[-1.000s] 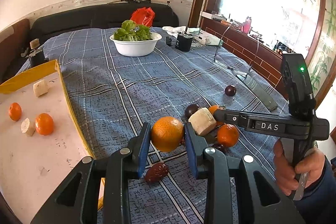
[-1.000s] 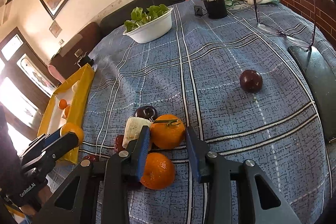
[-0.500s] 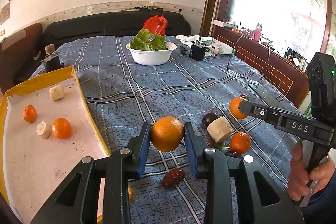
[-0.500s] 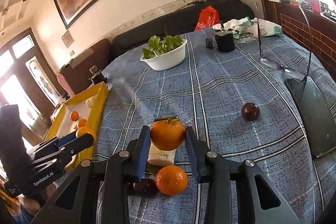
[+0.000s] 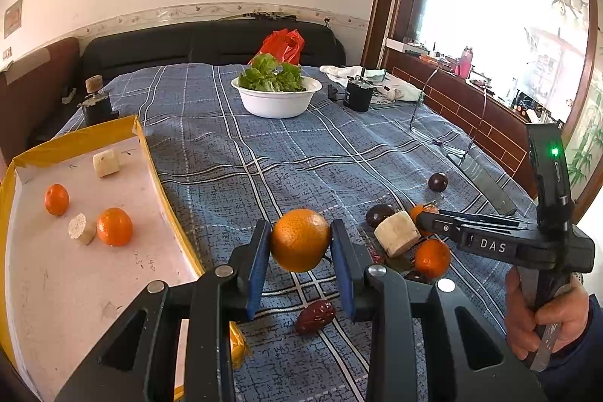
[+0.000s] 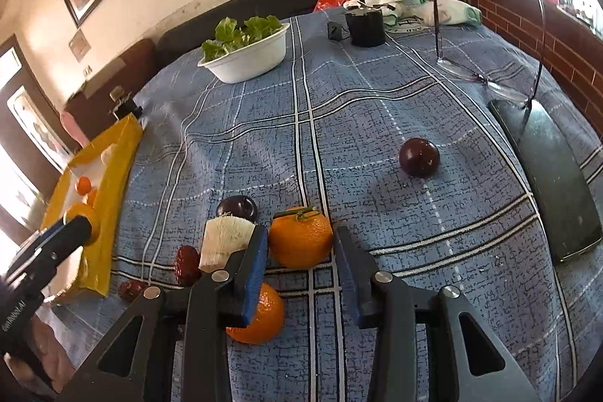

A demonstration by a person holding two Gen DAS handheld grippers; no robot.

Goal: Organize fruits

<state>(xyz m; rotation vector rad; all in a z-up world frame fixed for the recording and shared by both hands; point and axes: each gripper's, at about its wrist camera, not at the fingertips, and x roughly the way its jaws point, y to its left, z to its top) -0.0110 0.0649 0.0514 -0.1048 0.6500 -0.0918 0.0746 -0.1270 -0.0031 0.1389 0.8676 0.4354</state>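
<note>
My left gripper point(image 5: 300, 240) is shut on an orange point(image 5: 300, 239) and holds it above the cloth, just right of the yellow-rimmed tray point(image 5: 150, 157). The tray holds two small oranges point(image 5: 114, 226) and two white fruit chunks point(image 5: 106, 164). My right gripper point(image 6: 300, 239) is shut on an orange with a green stem point(image 6: 300, 237), low over the cloth. Beside it lie another orange point(image 6: 260, 315), a white chunk point(image 6: 224, 239), a dark plum point(image 6: 238, 208) and red dates point(image 6: 187, 262). A second plum point(image 6: 419, 157) sits apart to the right.
A white bowl of lettuce point(image 5: 276, 97) stands at the far middle of the blue plaid cloth. A black cup point(image 5: 358, 95), a white cloth point(image 6: 422, 8) and a red bag point(image 5: 283, 42) are behind it. Glasses point(image 6: 486, 78) and a dark case point(image 6: 554, 176) lie right.
The right gripper, which had lifted its stemmed orange, has come back down low over the fruit pile. The left gripper still holds its orange beside the tray.
</note>
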